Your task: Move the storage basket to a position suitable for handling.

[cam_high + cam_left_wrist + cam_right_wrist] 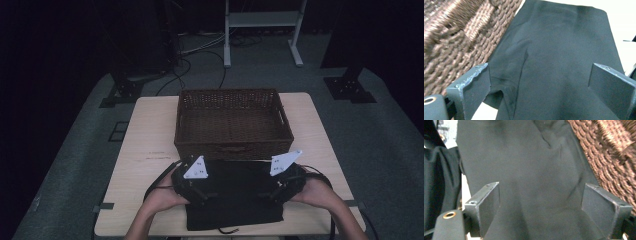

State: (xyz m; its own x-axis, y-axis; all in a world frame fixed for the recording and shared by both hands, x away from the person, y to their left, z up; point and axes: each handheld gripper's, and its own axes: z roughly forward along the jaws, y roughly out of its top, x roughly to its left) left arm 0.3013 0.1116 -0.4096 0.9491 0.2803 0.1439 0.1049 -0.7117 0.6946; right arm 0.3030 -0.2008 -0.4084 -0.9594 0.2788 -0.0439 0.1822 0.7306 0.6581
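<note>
A black cloth [235, 200] lies flat on the wooden table [150, 135], its far edge against the front wall of a brown wicker basket [232, 147]. My left gripper [200, 185] rests over the cloth's left side and my right gripper [280, 185] over its right side, each held by a hand. In the left gripper view the gripper [540, 72] stands open above the cloth [559, 45], with the basket [461, 30] at the left. In the right gripper view the gripper [541, 188] is also open over the cloth [524, 157], basket [609, 152] at the right. Nothing is between either pair of jaws.
The basket looks empty inside. Bare tabletop lies left and right of the basket. On the floor beyond the table stand a white metal frame [262, 30], loose cables [200, 55] and two black stand bases [350, 87].
</note>
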